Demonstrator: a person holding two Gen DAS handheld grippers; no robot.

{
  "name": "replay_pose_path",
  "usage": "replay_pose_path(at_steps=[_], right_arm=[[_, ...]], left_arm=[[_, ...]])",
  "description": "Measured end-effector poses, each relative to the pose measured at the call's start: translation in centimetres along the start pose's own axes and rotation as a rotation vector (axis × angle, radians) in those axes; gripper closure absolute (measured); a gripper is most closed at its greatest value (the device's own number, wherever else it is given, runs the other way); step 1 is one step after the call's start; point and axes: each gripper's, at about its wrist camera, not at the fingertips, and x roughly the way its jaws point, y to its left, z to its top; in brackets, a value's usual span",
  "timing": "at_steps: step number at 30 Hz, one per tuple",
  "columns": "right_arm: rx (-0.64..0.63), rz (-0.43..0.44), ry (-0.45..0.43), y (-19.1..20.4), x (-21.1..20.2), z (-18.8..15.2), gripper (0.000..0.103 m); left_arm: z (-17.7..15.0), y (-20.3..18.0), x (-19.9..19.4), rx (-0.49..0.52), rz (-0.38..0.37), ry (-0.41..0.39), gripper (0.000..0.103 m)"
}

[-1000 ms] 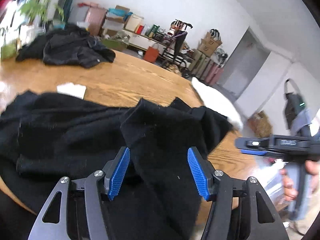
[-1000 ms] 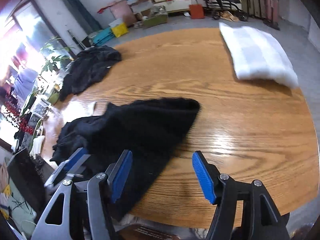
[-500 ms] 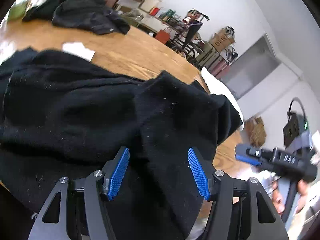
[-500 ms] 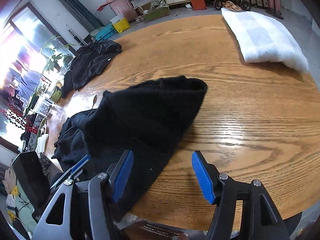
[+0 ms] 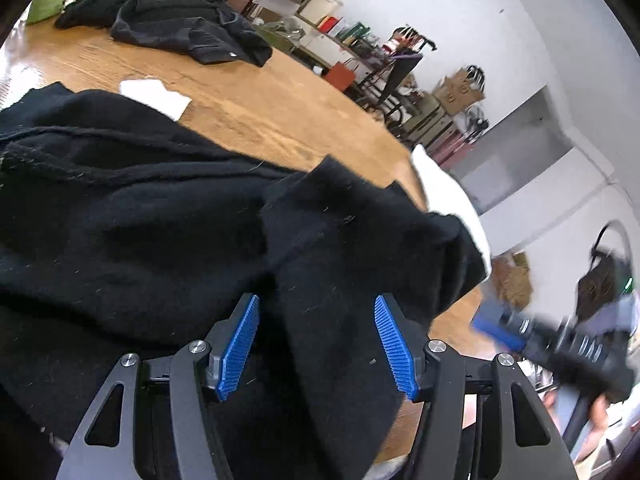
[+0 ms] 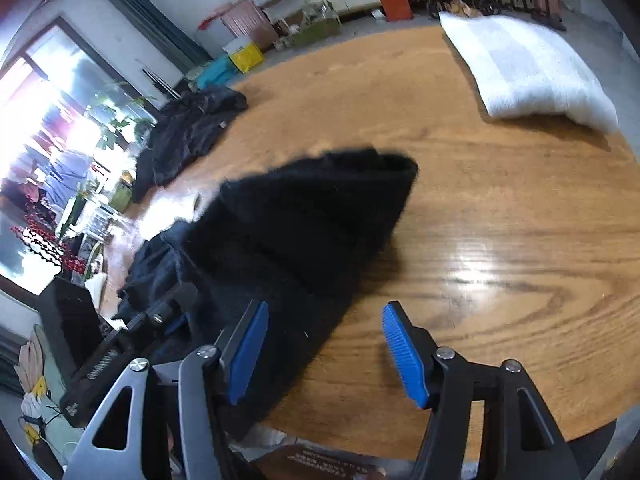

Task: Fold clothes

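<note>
Two hand-held grippers hang over the wooden counter point(image 6: 500, 216), both with blue pads spread apart and pinching nothing. A black knit garment point(image 5: 160, 232) lies directly under and ahead of the left hand-held gripper point(image 5: 316, 344), a fold of it running between the open pads. Seen from the right hand-held gripper point(image 6: 324, 352), the garment's sleeve end point(image 6: 320, 216) stretches ahead and to its left. Farther ahead to its right rests a folded white towel point(image 6: 528, 72); far left lies another dark clothes heap point(image 6: 188, 132).
</note>
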Motion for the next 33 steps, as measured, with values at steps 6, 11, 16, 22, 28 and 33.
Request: replay_pose_path(at_steps=[6, 11, 16, 22, 28, 33], right_arm=[[0.001, -0.036, -0.063, 0.6, 1.3, 3.2, 0.052], [0.03, -0.019, -0.054, 0.0, 2.2, 3.7, 0.05], [0.044, -0.002, -0.042, -1.2, 2.1, 3.1, 0.051], [0.057, -0.002, -0.037, -1.8, 2.3, 2.9, 0.05], [0.069, 0.008, -0.03, -2.4, 2.4, 2.7, 0.05], [0.031, -0.036, -0.019, -2.0, 2.6, 2.4, 0.051]], left_arm=[[0.4, -0.2, 0.6, -0.031, -0.095, 0.027, 0.042], [0.8, -1.0, 1.5, -0.023, -0.101, 0.03, 0.042], [2.5, -0.9, 2.5, -0.059, -0.114, 0.027, 0.042], [3.1, -2.7, 2.5, 0.016, -0.147, -0.005, 0.042], [2.8, -2.9, 4.3, 0.065, 0.101, 0.016, 0.042], [4.3, -4.3, 5.4, 0.082, 0.212, 0.104, 0.042]])
